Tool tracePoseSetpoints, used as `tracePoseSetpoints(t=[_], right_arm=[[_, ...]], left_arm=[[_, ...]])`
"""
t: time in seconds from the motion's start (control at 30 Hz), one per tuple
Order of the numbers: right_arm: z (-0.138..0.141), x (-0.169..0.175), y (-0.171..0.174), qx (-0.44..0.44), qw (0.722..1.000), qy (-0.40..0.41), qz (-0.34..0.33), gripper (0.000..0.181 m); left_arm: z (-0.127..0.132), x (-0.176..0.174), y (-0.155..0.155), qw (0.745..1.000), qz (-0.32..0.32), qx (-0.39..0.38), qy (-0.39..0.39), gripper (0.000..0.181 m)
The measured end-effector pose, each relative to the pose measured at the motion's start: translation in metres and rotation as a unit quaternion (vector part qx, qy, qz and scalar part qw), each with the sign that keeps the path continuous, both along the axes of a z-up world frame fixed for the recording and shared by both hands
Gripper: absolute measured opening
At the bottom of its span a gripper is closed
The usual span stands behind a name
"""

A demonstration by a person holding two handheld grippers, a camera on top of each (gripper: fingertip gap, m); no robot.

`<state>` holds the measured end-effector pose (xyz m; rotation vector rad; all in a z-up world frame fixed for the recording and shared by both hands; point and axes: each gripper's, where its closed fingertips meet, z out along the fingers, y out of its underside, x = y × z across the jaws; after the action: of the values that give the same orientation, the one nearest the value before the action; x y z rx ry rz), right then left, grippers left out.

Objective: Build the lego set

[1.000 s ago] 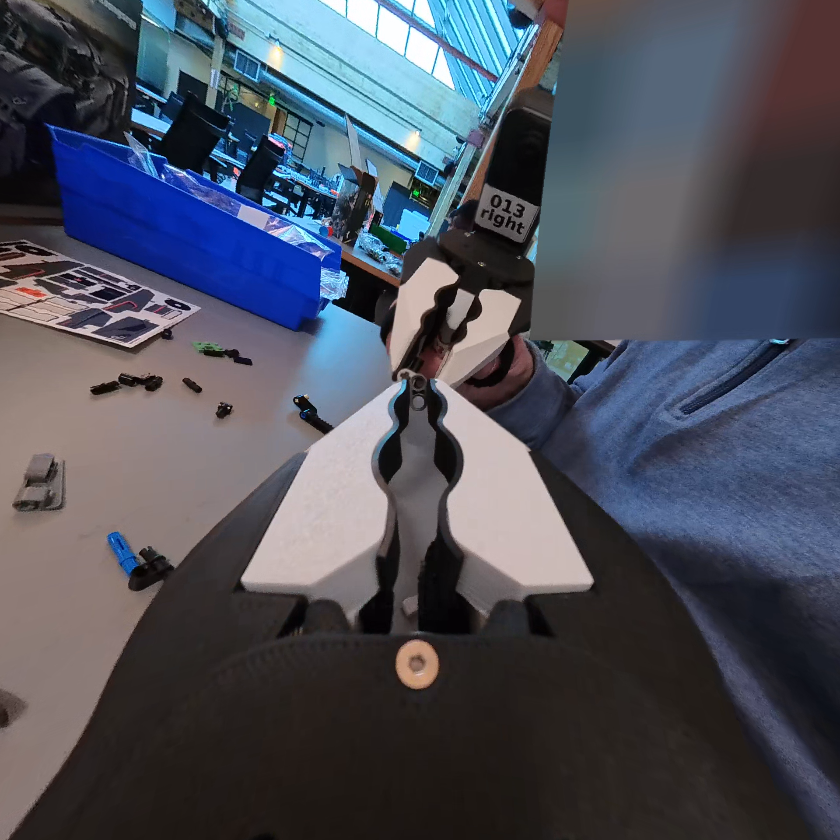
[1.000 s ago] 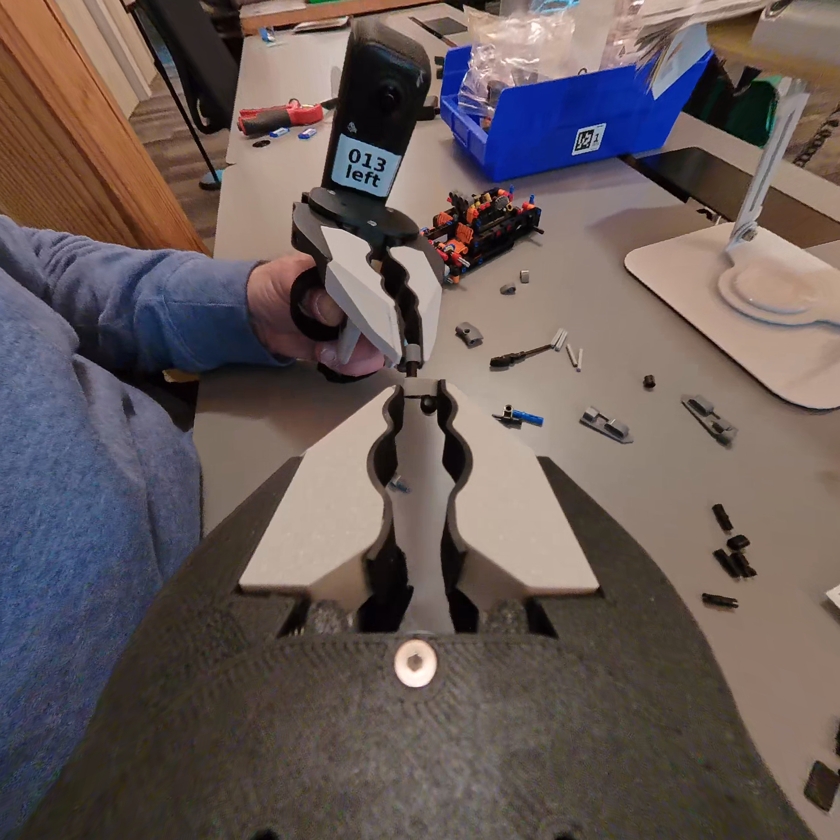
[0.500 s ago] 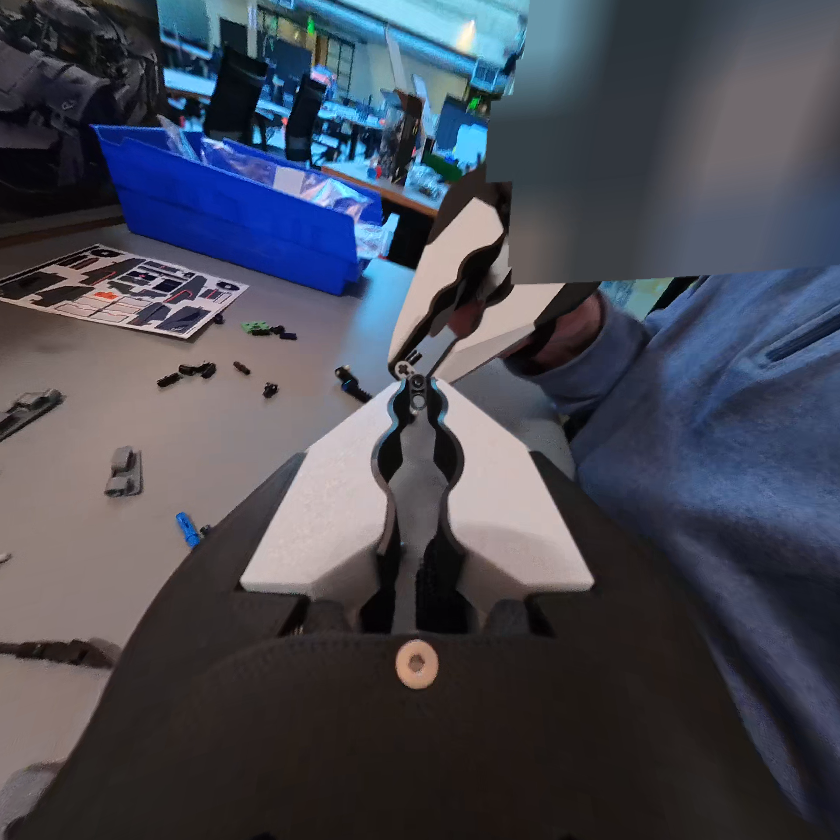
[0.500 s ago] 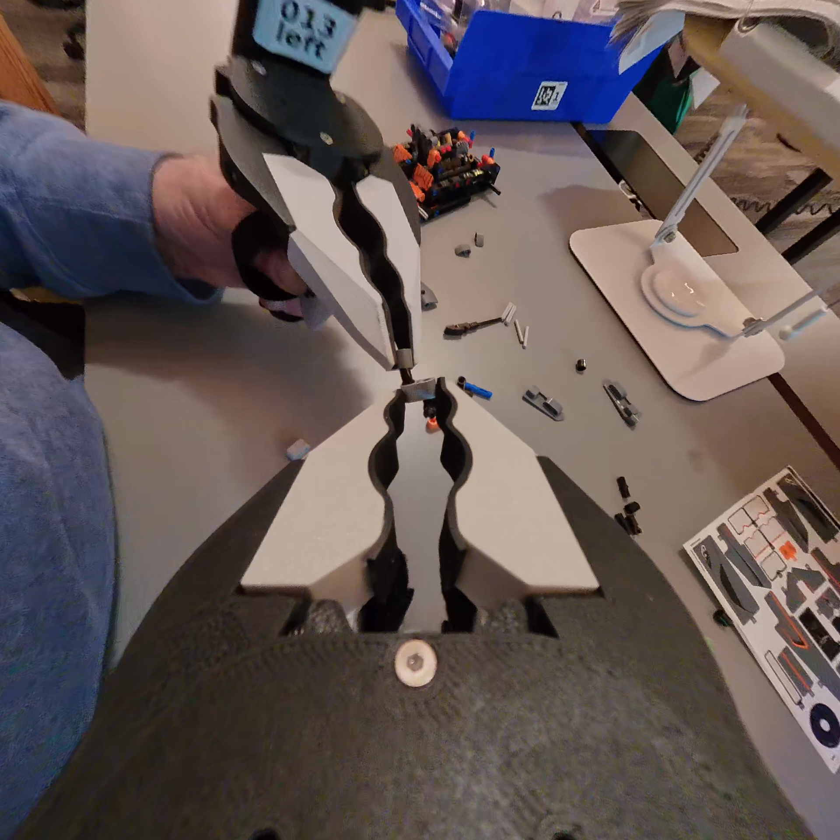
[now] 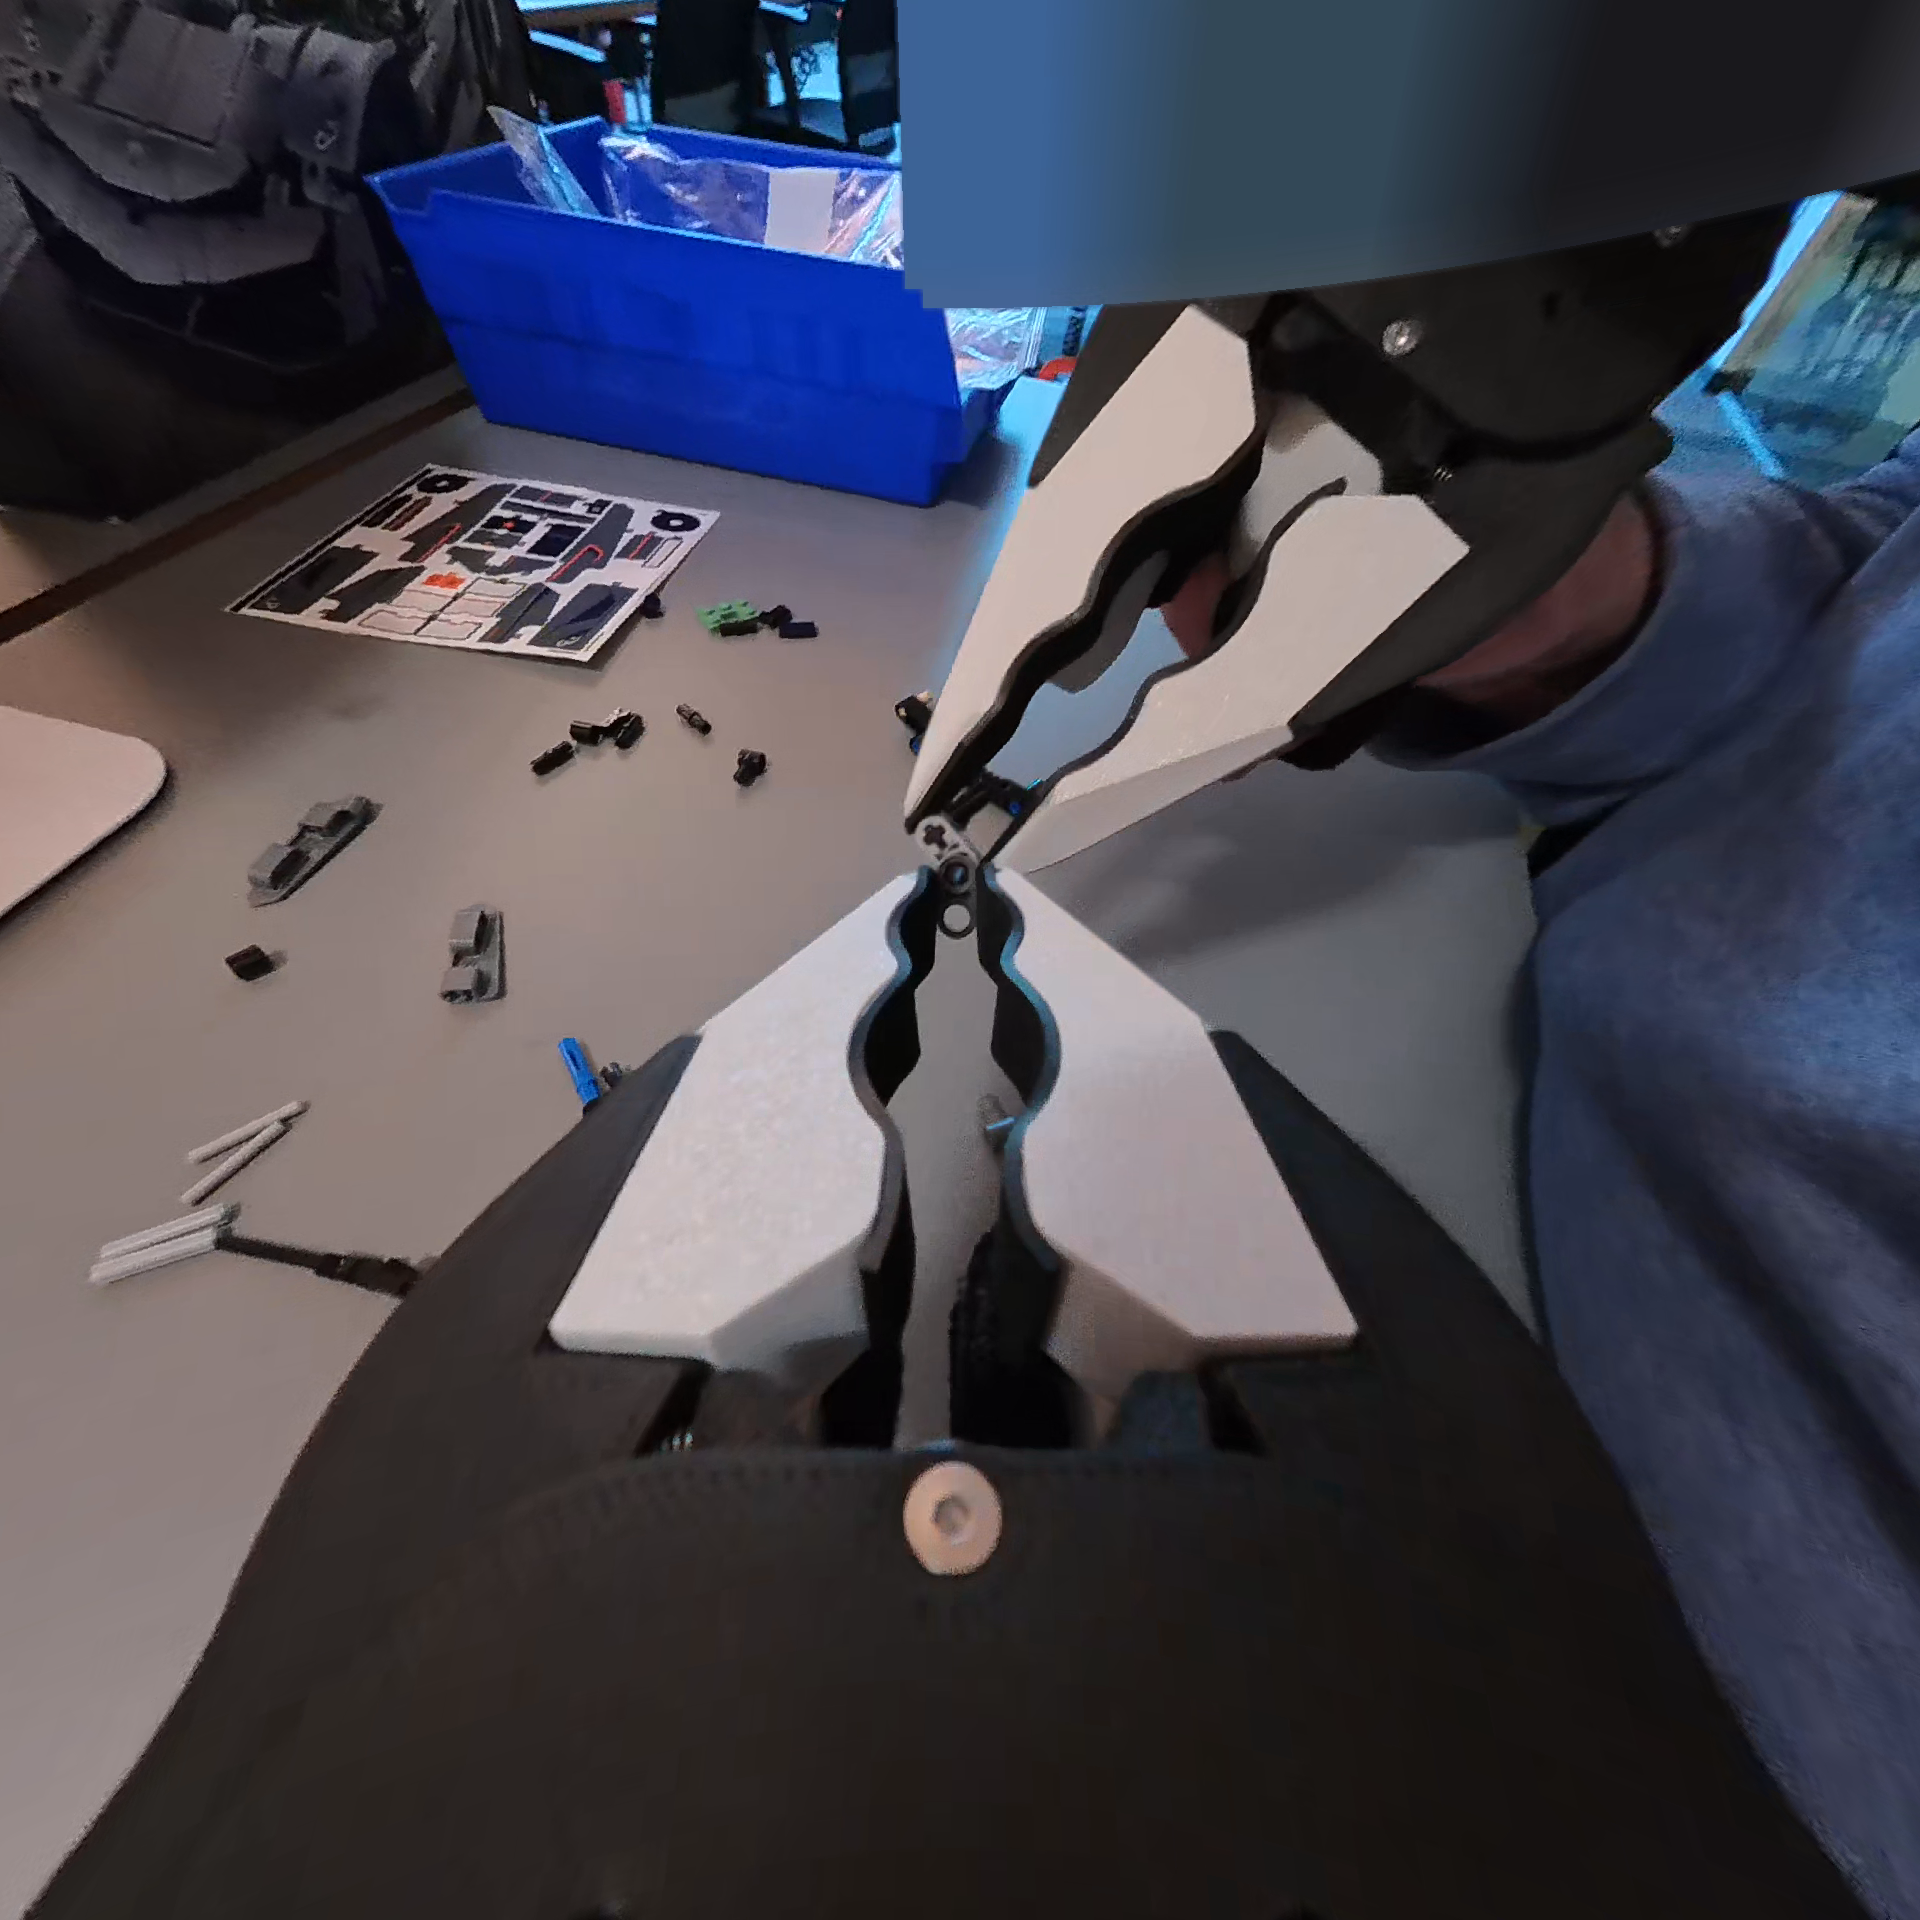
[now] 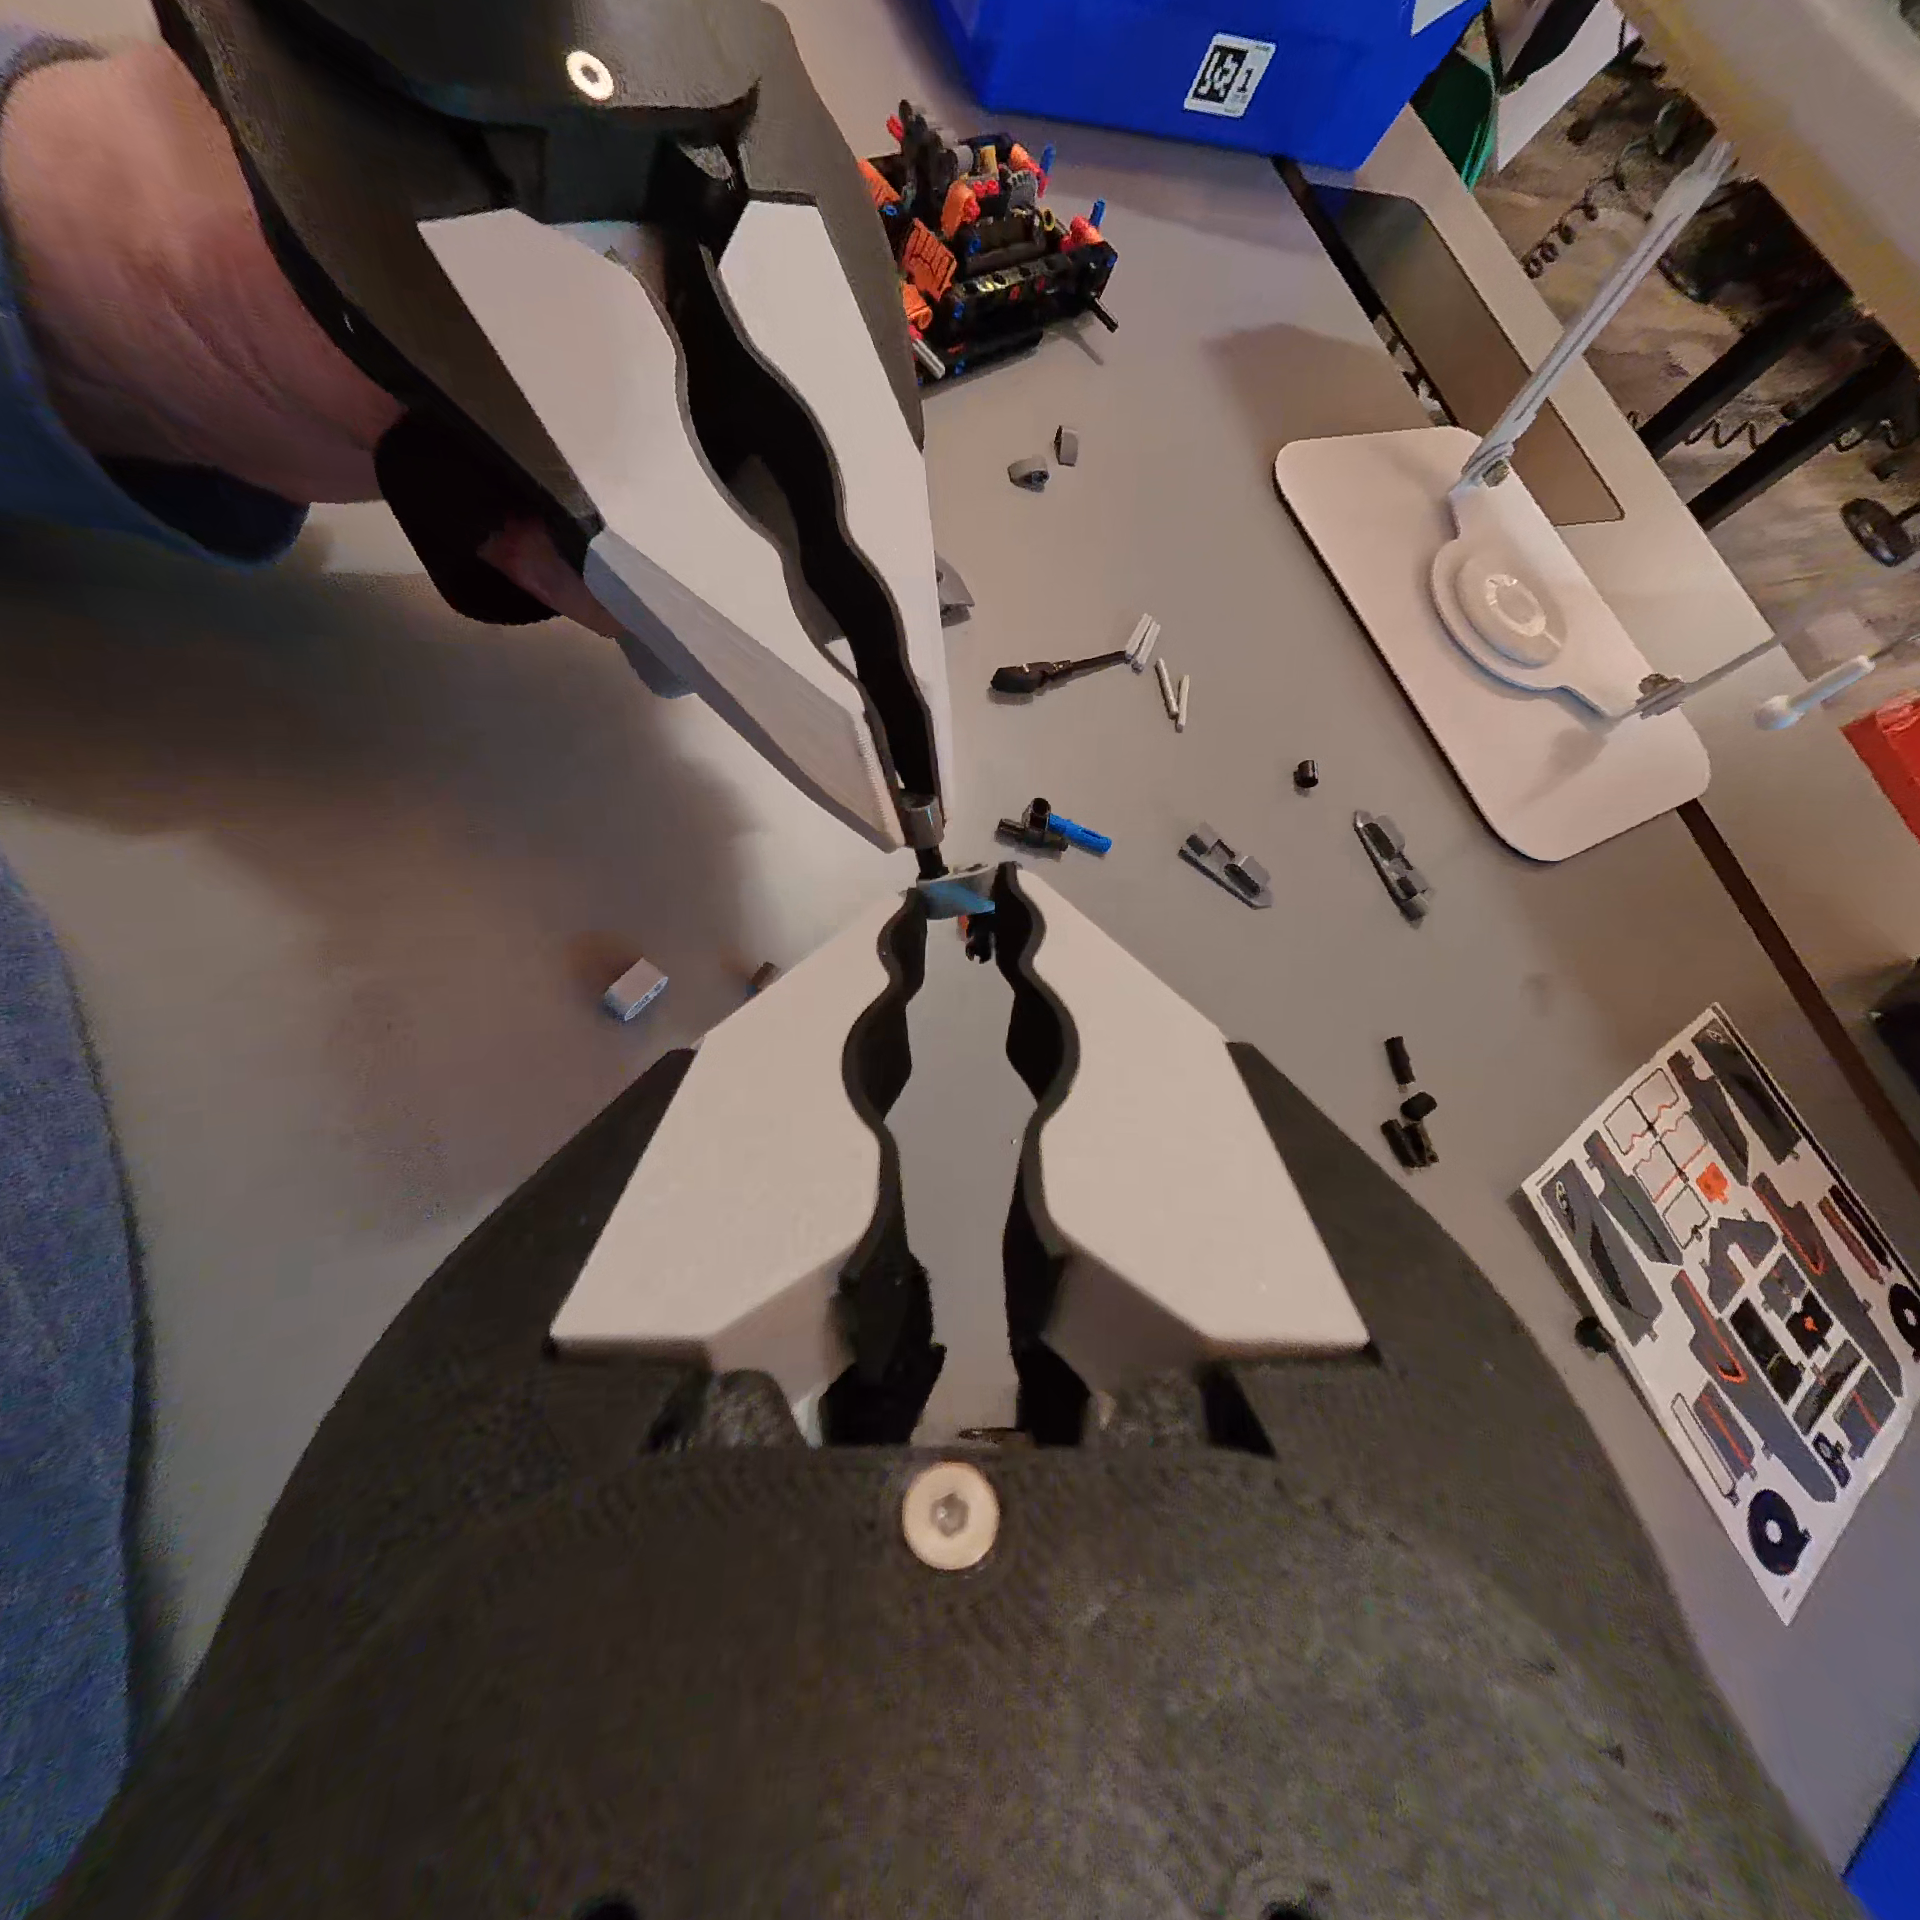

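Pieces in play are tiny, light, rigid and slippery: a grey bush (image 6: 921, 819) on a pin is pinched at the tips of the nearly closed left gripper (image 6: 914, 821), and a grey beam (image 6: 951, 891), just beside the bush, is nipped by its ends in the right gripper (image 6: 956, 894), well short of the chassis (image 6: 987, 265).

A printed square code tag (image 6: 1229, 75) sits on the blue bin (image 6: 1122, 73).
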<state>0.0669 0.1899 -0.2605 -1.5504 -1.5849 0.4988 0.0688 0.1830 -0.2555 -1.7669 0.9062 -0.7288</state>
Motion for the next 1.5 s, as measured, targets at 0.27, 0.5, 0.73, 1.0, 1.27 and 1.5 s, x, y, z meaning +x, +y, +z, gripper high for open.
tracePoseSetpoints(t=[0.27, 0.5, 0.73, 1.0, 1.27, 1.5], right_arm=[[-0.009, -0.004, -0.003, -0.021, 0.999, 0.021, -0.012, 0.009], [-0.004, -0.006, -0.004, -0.031, 0.998, 0.050, -0.020, 0.008], [0.005, -0.009, -0.006, -0.047, 0.995, 0.088, -0.015, 0.008], [0.022, -0.005, -0.009, -0.114, 0.979, 0.169, 0.008, 0.008], [0.031, 0.000, -0.010, -0.117, 0.974, 0.194, 0.013, 0.007], [0.035, -0.002, -0.019, -0.118, 0.970, 0.208, 0.035, 0.000]], left_arm=[[-0.010, -0.003, -0.004, 1.000, 0.016, -0.014, -0.013, 0.005], [-0.008, -0.003, -0.003, 0.998, 0.026, -0.018, -0.050, 0.005], [-0.003, -0.004, -0.004, 0.995, 0.025, -0.024, -0.091, 0.005], [0.018, -0.001, -0.008, 0.979, -0.001, -0.047, -0.199, 0.005], [0.025, 0.001, -0.010, 0.971, -0.013, -0.055, -0.233, 0.005], [0.021, 0.007, -0.009, 0.964, -0.018, -0.077, -0.254, 0.005]])
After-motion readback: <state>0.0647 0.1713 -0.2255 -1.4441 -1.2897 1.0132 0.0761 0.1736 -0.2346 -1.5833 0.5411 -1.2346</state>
